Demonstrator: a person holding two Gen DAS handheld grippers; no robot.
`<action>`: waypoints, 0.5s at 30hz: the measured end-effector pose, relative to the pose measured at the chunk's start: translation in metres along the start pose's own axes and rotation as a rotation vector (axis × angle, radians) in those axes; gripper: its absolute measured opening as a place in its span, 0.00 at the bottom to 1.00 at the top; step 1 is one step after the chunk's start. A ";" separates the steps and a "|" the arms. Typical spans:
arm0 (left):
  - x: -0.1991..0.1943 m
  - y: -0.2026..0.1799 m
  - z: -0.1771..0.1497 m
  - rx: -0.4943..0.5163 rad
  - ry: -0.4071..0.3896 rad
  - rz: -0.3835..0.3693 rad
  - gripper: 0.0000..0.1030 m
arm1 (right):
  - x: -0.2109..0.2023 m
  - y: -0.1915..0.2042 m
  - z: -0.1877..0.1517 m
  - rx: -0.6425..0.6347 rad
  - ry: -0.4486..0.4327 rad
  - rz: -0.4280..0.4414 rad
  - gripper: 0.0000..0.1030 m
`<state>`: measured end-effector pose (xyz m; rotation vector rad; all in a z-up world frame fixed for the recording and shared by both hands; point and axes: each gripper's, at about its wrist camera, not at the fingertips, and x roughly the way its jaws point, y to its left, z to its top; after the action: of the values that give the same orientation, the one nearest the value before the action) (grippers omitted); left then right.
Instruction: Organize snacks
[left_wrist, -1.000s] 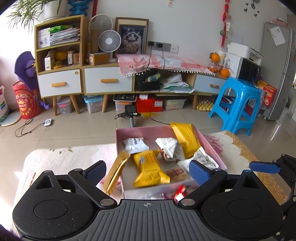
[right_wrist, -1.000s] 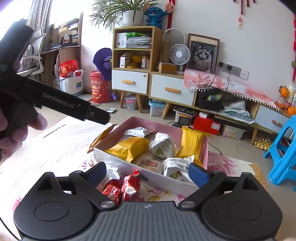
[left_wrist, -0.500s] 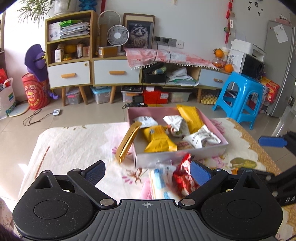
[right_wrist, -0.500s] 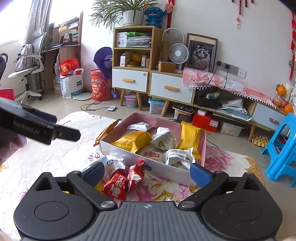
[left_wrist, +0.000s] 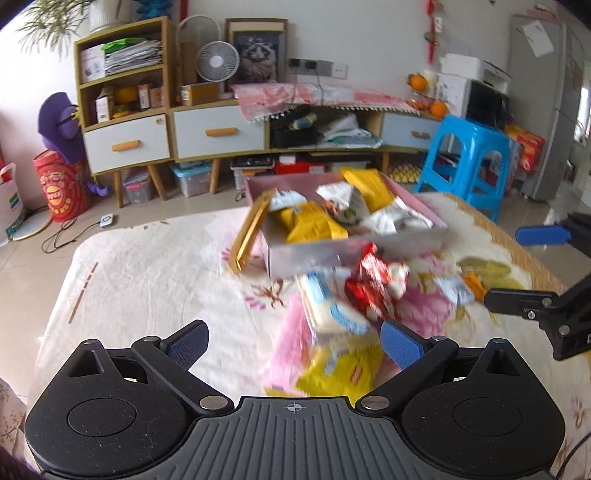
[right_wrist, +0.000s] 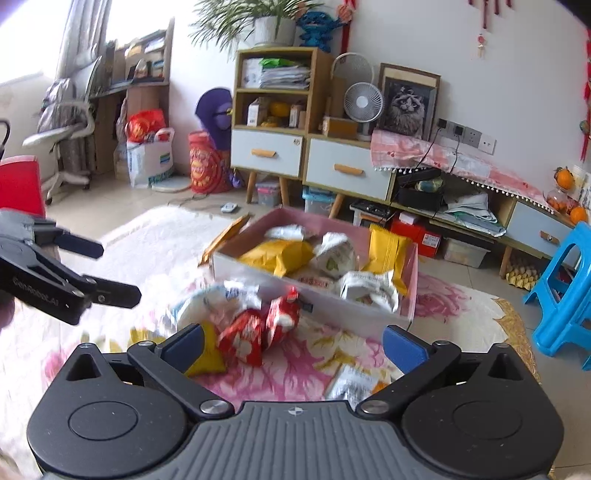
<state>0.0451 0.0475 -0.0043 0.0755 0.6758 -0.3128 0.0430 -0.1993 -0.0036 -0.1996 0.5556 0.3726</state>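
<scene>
We hold both grippers over the flowered cloth (left_wrist: 155, 266), near side of the pink box (right_wrist: 317, 302). Our left gripper (left_wrist: 293, 341) gapes wide, empty. Our right gripper (right_wrist: 293, 343) has just been opening and stands wide, gripping nothing. Red packets (right_wrist: 258, 328) and a yellow packet (left_wrist: 332, 373) lie loose just near the box; more snacks fill it.

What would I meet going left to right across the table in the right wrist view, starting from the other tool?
Left tool → yellow packet → red snack packets → white and orange sachet, with the pink snack box behind them.
</scene>
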 end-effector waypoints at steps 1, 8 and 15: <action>0.000 0.000 -0.004 0.007 0.001 -0.002 0.98 | 0.000 0.001 -0.004 -0.012 0.004 -0.003 0.92; -0.004 0.001 -0.030 0.032 -0.002 -0.037 0.98 | -0.005 0.001 -0.028 -0.041 0.032 -0.018 0.92; 0.001 -0.002 -0.048 0.052 -0.003 -0.082 0.98 | -0.005 0.002 -0.047 -0.037 0.028 -0.037 0.92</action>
<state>0.0162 0.0537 -0.0418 0.0972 0.6686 -0.4093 0.0164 -0.2124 -0.0400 -0.2508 0.5725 0.3444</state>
